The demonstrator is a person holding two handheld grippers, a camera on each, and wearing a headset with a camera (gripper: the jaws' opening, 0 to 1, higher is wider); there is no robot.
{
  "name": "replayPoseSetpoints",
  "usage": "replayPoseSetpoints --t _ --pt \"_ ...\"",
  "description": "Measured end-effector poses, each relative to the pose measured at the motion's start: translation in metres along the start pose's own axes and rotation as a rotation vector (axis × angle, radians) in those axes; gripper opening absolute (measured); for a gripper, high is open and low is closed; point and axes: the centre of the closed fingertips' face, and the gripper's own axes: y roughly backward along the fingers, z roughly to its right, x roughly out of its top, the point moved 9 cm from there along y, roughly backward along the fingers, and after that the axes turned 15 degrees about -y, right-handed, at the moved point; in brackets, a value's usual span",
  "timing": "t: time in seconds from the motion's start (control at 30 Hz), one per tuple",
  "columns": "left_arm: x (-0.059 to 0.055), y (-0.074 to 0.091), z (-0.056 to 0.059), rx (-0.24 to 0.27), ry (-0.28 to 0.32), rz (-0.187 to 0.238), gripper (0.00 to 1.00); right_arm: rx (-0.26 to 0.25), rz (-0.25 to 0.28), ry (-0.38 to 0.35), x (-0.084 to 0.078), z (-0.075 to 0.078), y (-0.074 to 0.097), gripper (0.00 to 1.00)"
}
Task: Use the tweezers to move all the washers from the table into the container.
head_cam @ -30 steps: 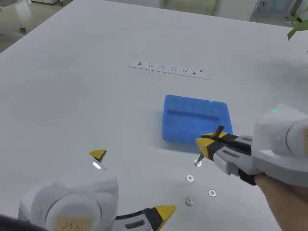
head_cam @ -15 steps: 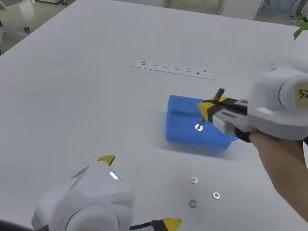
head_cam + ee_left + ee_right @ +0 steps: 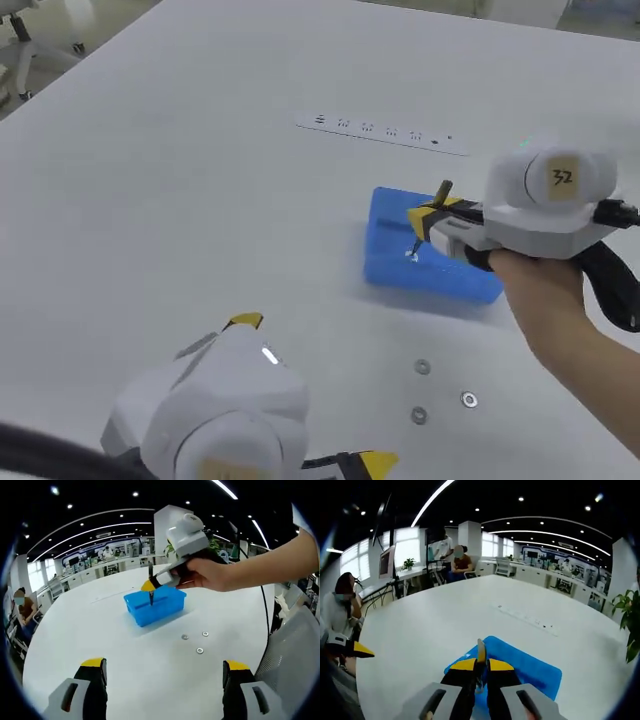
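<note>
My right gripper point(image 3: 428, 222) is shut on thin dark tweezers point(image 3: 416, 245) that point down into the blue container point(image 3: 385, 272). A small bright washer point(image 3: 411, 257) sits at the tweezers' tip, just over the container's floor. Three washers point(image 3: 422, 368) point(image 3: 469, 400) point(image 3: 419, 414) lie on the white table in front of the container. My left gripper point(image 3: 310, 392) is open and holds nothing, low at the near left. In the left gripper view the right gripper point(image 3: 149, 585) hangs over the container point(image 3: 155, 611), with the loose washers point(image 3: 199, 650) nearer. In the right gripper view the tweezers point(image 3: 480, 652) rise between the shut jaws above the container point(image 3: 530, 667).
A flush socket strip point(image 3: 385, 134) lies in the table beyond the container. The person's hand point(image 3: 535, 300) holds the right gripper. People sit at desks point(image 3: 457, 560) far behind the table, and a plant point(image 3: 632, 620) stands at the right.
The right gripper lifted a washer off the table with the tweezers, carried it over the container, and has now lowered the tip into it. The left gripper stayed roughly in place.
</note>
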Motion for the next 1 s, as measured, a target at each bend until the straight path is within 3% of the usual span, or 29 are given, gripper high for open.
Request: replayPoseSetpoints --t 0.47,0.77,0.9,1.0 --pt "-0.003 -0.001 -0.001 0.002 0.008 -0.016 0.99 -0.003 -0.053 0.008 -0.020 0.000 -0.009 0.03" --pt "-0.004 -0.002 -0.001 0.003 -0.005 -0.026 0.99 -0.002 -0.046 -0.020 -0.020 0.000 -0.007 0.04" --pt "-0.004 -0.003 0.000 0.002 -0.012 -0.030 0.99 -0.002 -0.032 -0.024 -0.014 0.000 -0.002 0.04" --pt "-0.004 -0.003 0.000 0.004 -0.017 -0.029 0.99 0.010 0.020 -0.009 0.002 -0.003 0.010 0.04"
